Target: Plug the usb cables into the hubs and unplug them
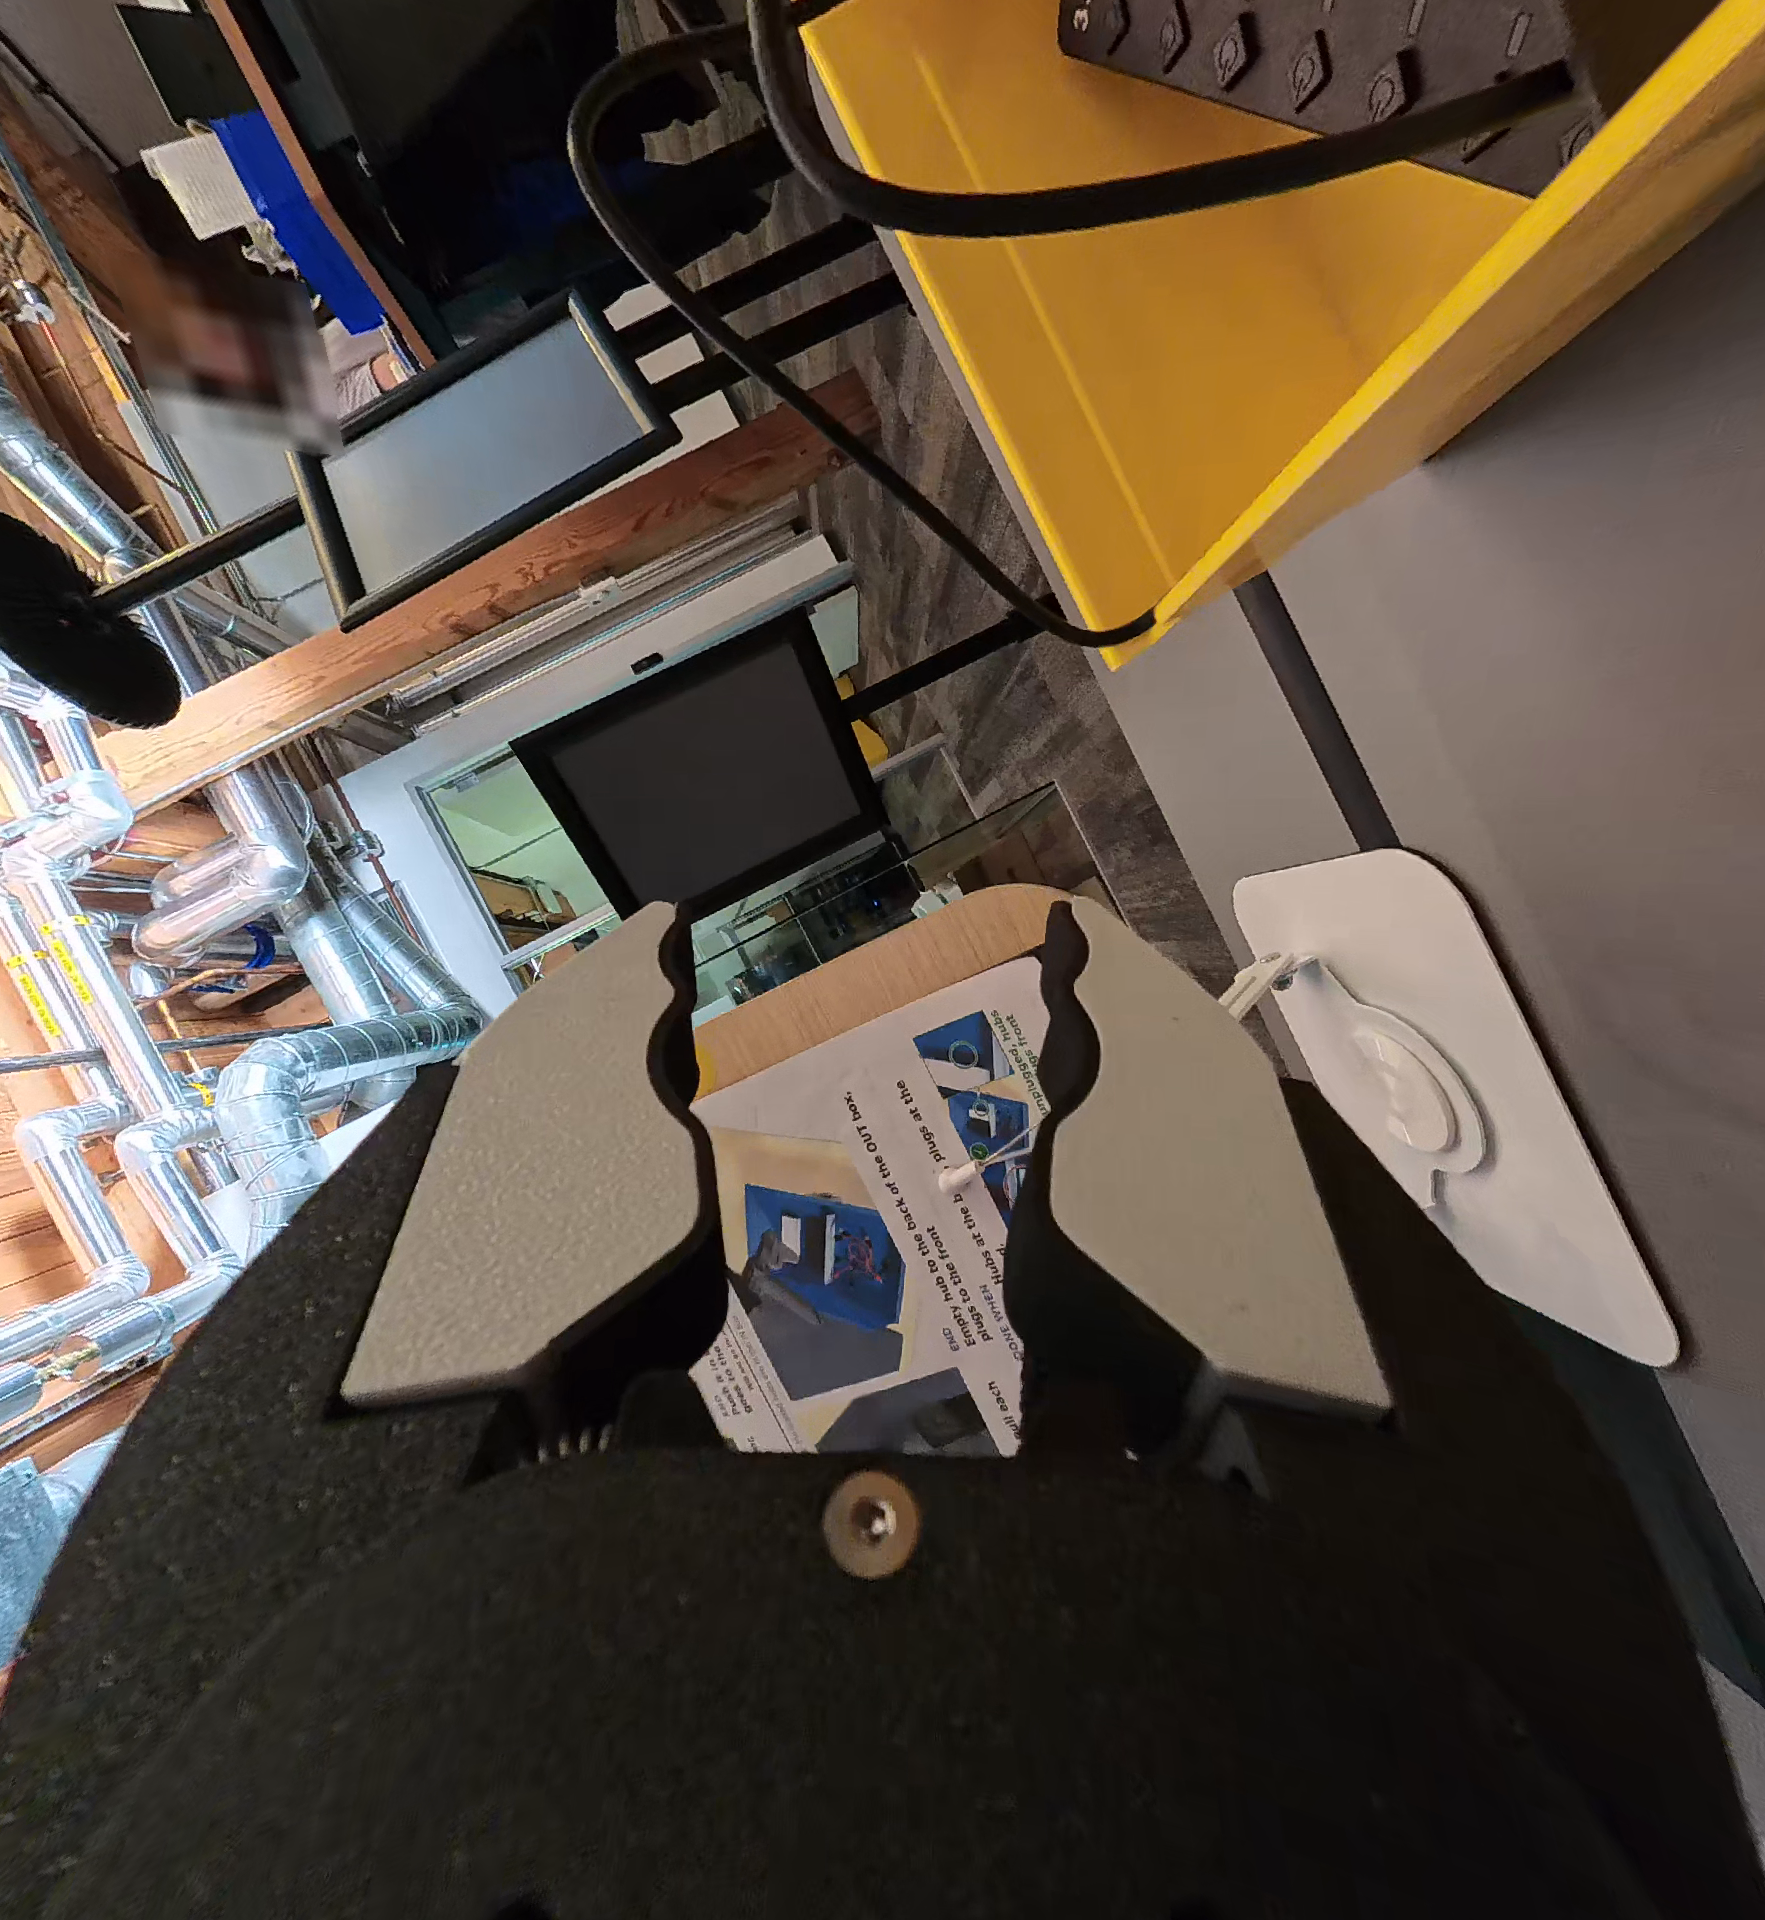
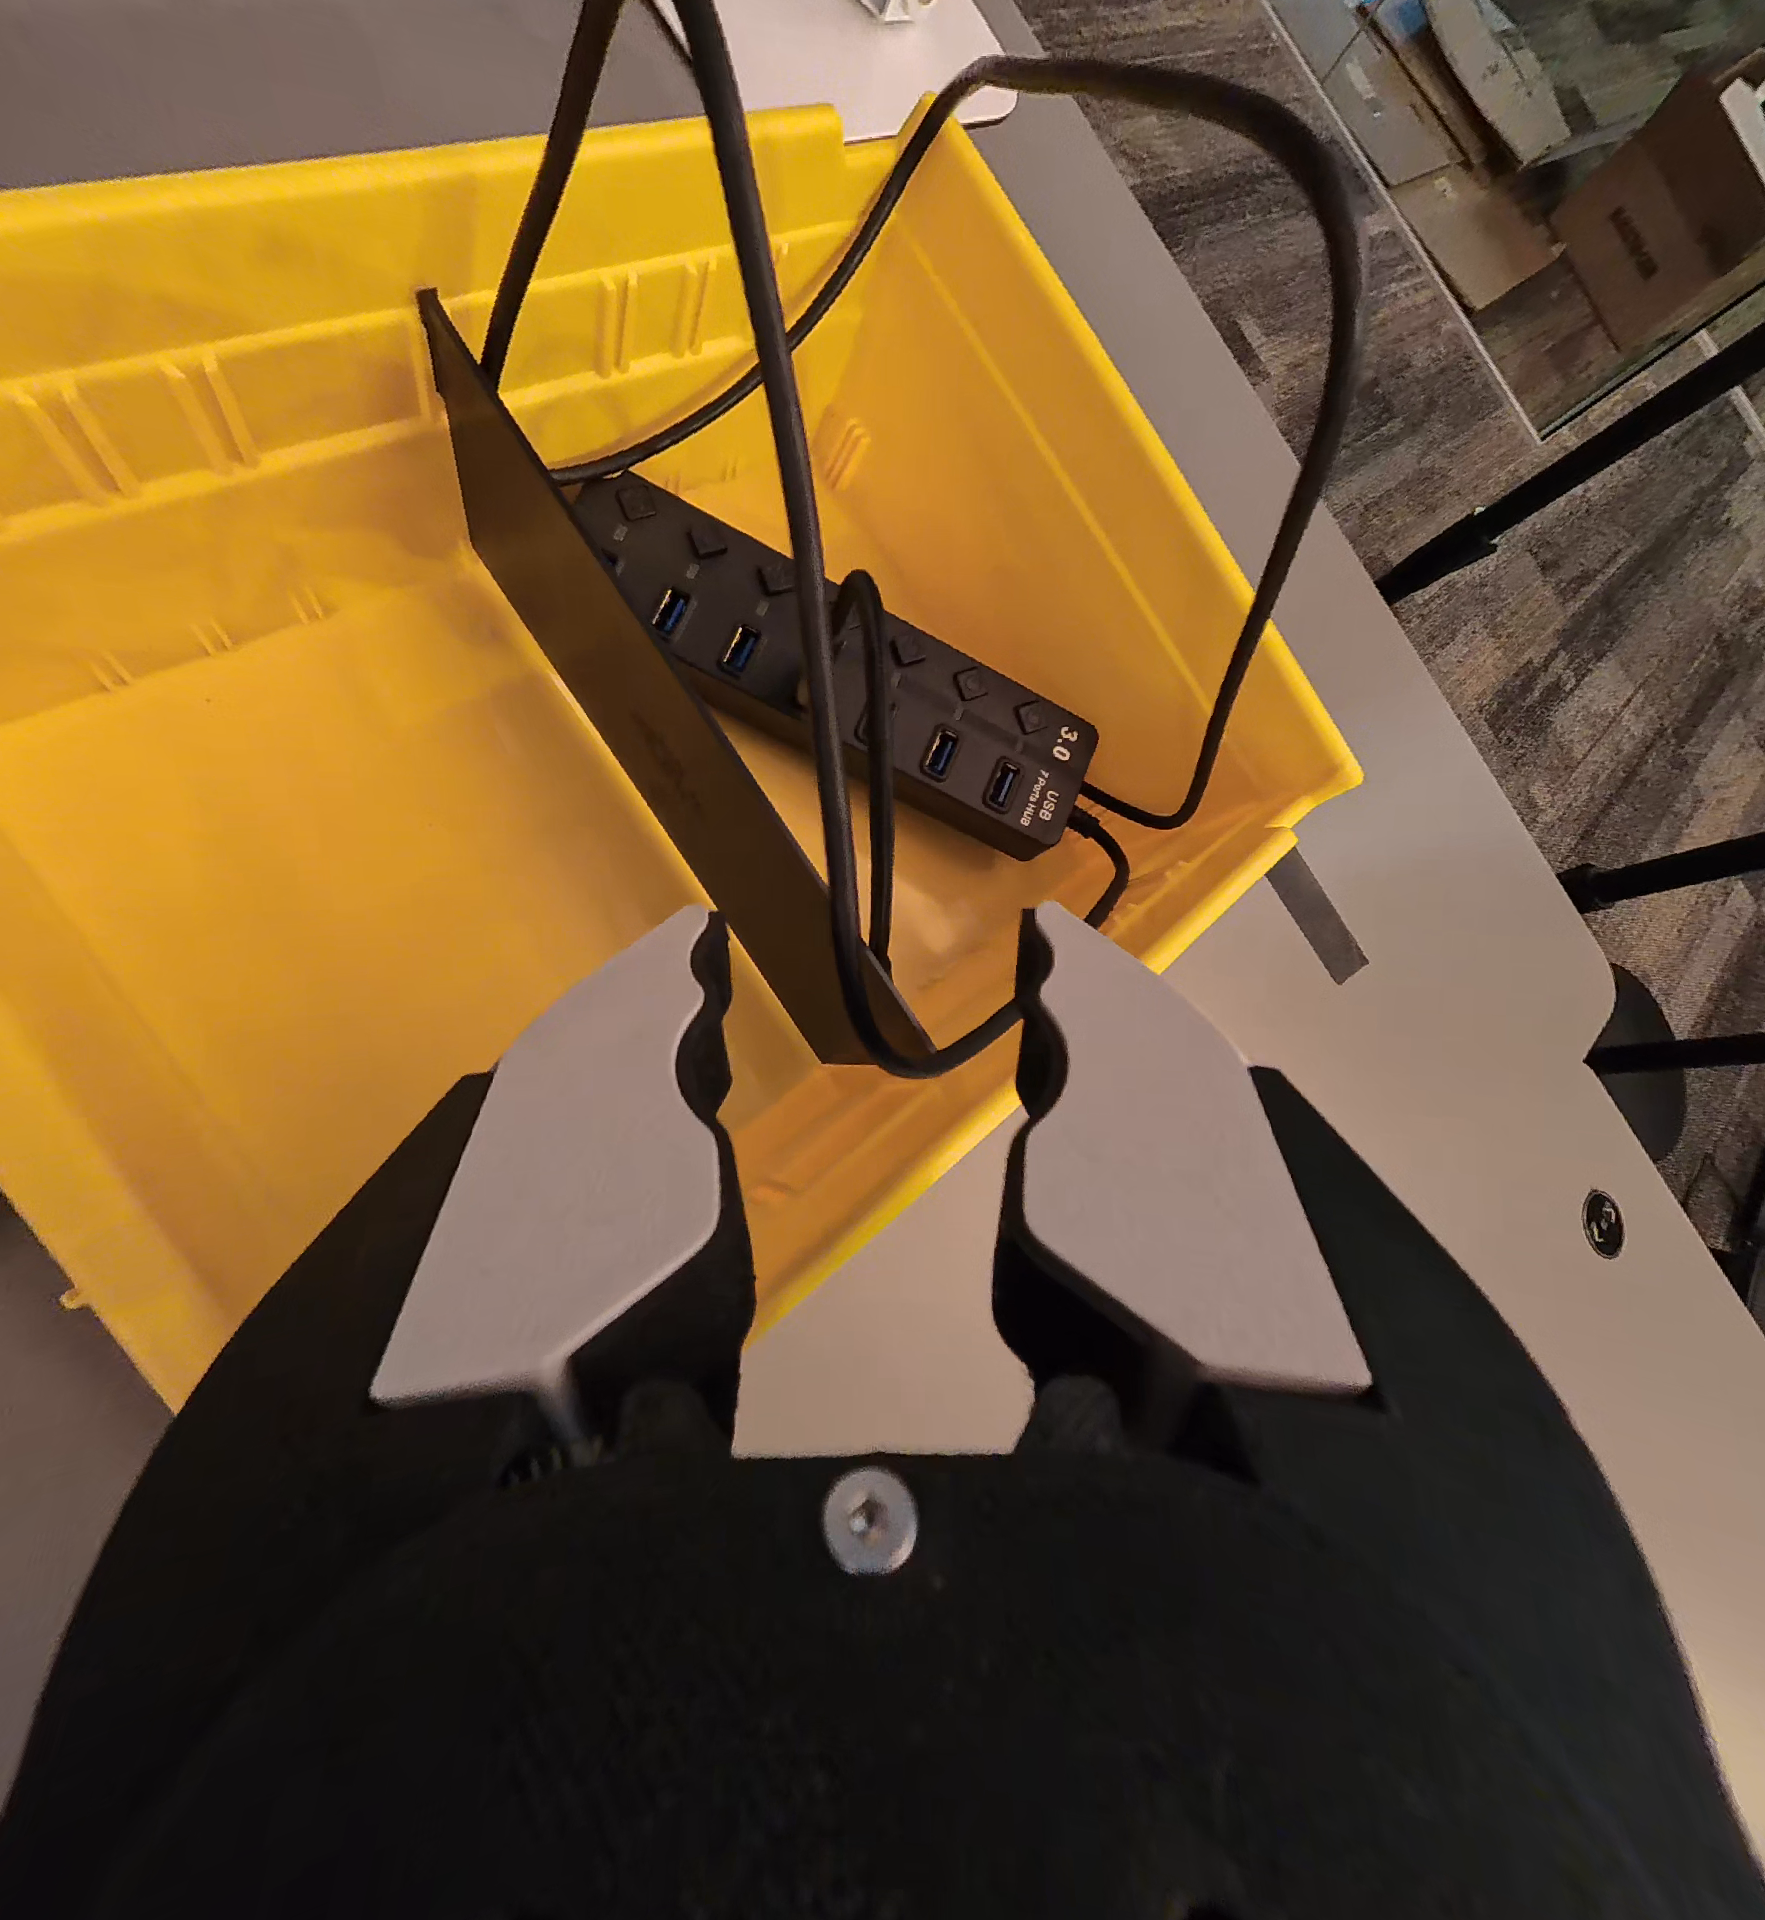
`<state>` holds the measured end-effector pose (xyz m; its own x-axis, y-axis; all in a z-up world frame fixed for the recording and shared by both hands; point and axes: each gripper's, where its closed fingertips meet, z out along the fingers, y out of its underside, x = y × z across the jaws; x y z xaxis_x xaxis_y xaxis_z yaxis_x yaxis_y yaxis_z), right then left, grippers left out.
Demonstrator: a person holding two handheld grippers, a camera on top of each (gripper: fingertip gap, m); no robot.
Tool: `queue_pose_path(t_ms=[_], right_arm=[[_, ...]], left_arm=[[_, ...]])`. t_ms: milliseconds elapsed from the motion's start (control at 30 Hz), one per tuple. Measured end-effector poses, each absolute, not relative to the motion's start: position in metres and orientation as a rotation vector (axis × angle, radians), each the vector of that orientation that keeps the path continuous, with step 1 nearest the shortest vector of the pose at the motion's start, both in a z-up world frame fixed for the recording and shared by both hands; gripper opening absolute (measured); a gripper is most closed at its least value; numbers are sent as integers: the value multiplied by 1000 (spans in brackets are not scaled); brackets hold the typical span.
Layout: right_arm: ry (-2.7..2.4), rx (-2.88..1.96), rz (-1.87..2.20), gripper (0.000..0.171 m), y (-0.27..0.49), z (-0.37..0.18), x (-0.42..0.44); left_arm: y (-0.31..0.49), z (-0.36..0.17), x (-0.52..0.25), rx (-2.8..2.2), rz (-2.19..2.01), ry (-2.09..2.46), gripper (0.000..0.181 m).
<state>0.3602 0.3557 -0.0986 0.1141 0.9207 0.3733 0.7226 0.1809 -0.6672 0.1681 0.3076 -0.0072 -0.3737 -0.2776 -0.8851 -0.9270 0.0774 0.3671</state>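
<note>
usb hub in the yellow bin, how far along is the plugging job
Done: little that shows. The usb hub lies in the yellow bin beside a black divider, and four blue ports look empty; black cables cross its middle, hiding whether one is plugged there. In hand: nothing; the right gripper and left gripper are both open and empty. Left: grasping cables, plugging, unplugging.

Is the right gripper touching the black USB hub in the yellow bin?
Apart. The right wrist view shows the right gripper open, yellow bin floor visible between its fingertips and the black USB hub.
</note>
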Motion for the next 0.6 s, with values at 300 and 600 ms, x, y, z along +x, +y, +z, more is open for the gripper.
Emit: queue_pose_path(t_ms=[300,600], right_arm=[[-1664,-1584,275,58,352,-96,361],[-1681,-1580,225,62,352,-88,363]], left_arm=[[299,-8,162,-1202,1326,1742,64],[289,-6,157,-1195,1340,1757,63]])
